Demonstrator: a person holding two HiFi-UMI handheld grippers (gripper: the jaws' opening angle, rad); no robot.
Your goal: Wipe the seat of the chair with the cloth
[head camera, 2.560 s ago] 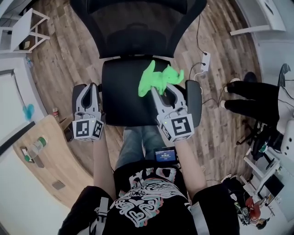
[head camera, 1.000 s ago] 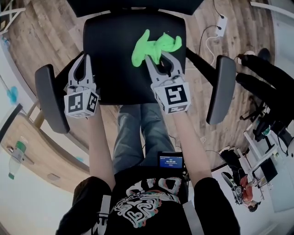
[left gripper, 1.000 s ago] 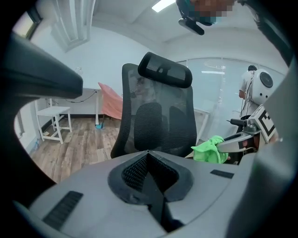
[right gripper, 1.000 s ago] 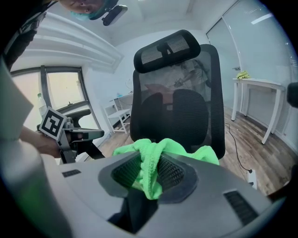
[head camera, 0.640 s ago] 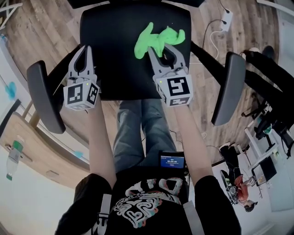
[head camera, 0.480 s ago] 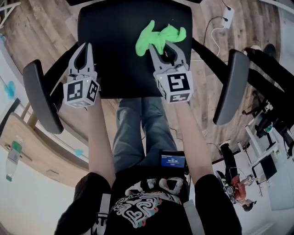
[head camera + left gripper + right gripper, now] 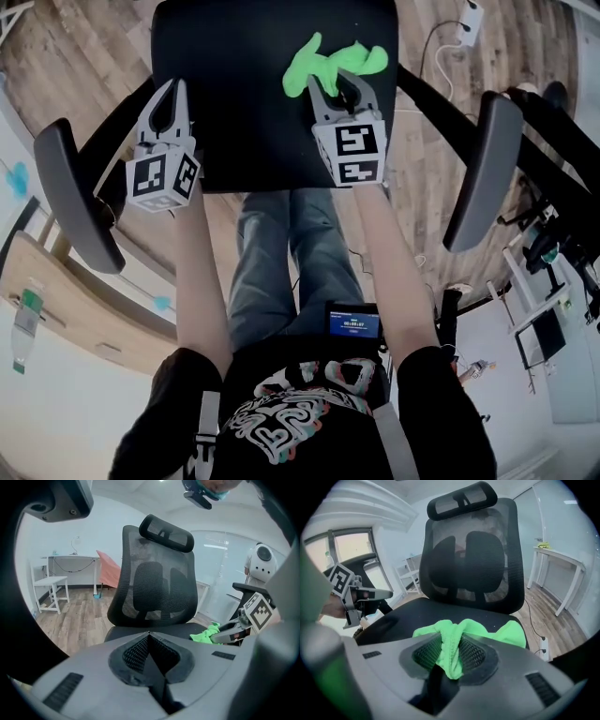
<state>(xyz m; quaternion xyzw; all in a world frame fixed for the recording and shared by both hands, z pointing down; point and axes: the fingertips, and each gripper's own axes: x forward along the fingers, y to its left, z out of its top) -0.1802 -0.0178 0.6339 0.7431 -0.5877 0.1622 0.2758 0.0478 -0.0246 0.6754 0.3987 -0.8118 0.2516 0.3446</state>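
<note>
Wood-plank floor [image 7: 422, 159] shows all around the black office chair you are standing over. Your green microfibre cloth [image 7: 330, 62] lies bunched on the seat [image 7: 234, 103], right at the tips of the right gripper [image 7: 337, 86]. Its jaws are clamped on one narrow fold. In the right gripper view that fold hangs down between the pads, and the rest of the cloth spreads ahead toward the mesh backrest [image 7: 468, 559].

Off to that gripper's left, well apart from the cloth, your left gripper [image 7: 169, 94] has its jaws closed together on nothing, over the seat's near edge.

The pinch looks thin, so I judge that drag across the seat fabric could pull the fold free. Because the cloth is bunched, little of it would touch the seat, and you might scrape the jaw tips on it instead. A wide sweep to the right risks knocking the right armrest [image 7: 483, 169]. Nothing steadies the chair, so it may swivel when pushed.
</note>
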